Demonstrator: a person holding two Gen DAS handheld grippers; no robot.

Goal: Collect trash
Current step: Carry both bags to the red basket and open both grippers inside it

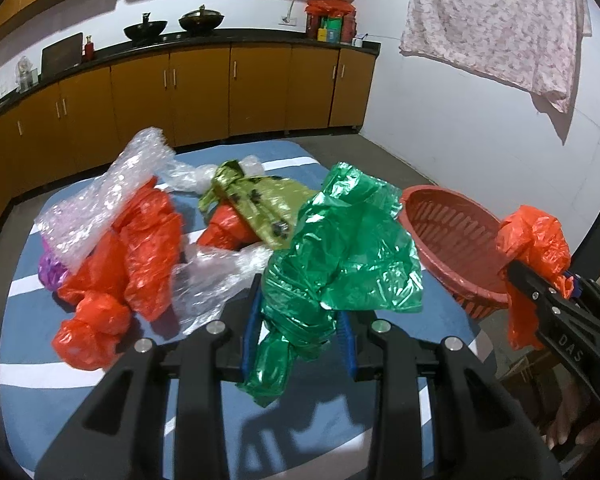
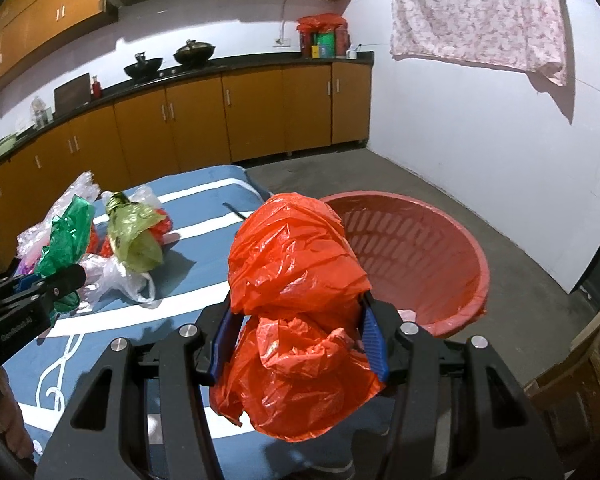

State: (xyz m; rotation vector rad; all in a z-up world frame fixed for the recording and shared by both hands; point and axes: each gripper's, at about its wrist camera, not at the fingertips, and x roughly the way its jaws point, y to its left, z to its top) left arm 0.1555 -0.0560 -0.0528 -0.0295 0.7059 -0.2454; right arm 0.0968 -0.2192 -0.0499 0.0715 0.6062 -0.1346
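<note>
The left tongs grasp a green bag. The right tongs grasp an orange bag. Only the right view shows the inside of the red basket.

Both tools are matte black plastic, the left gripper and the right gripper alike, with angular linkage arms pinned by round silver screws. Ribbed blue pads line the fingers. White lettering marks each tool's side.

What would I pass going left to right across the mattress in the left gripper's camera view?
Purple bag → big orange bag → green bag held in the left gripper → red basket → orange bag in the right gripper.
</note>
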